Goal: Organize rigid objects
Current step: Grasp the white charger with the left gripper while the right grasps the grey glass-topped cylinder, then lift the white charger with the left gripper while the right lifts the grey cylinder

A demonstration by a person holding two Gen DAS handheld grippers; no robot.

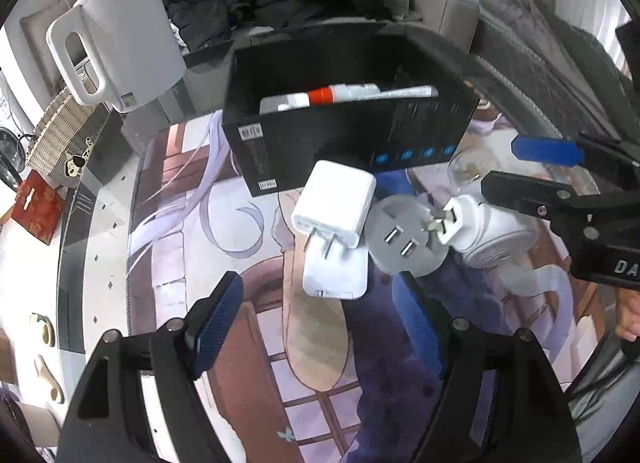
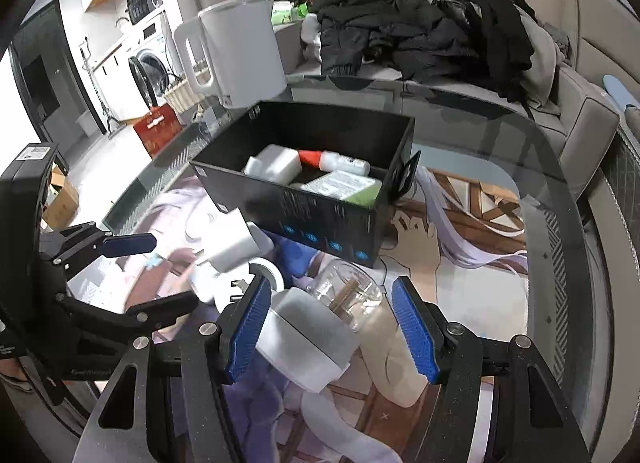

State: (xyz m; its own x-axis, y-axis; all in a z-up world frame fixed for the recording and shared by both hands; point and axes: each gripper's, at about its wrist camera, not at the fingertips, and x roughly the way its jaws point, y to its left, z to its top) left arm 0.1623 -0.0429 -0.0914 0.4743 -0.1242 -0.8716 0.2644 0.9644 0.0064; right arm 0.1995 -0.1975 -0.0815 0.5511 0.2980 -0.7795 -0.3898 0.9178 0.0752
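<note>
A black box (image 1: 352, 135) stands on the glass table and holds a red-capped tube (image 1: 340, 93) and small white packs; it also shows in the right wrist view (image 2: 320, 219). In front of it lie a white plug charger (image 1: 334, 203), a flat white adapter (image 1: 336, 275), a round grey USB adapter (image 1: 404, 239) and a white plug device with a clear top (image 2: 316, 335). My left gripper (image 1: 320, 327) is open just short of the white adapters. My right gripper (image 2: 332, 331) is open with its pads on either side of the white plug device.
A white kettle (image 1: 116, 51) stands behind the box on the left, with a wicker basket (image 1: 60, 135) and a red box (image 1: 36, 207) beside it. A pile of black clothes (image 2: 420, 31) lies on the sofa beyond the table.
</note>
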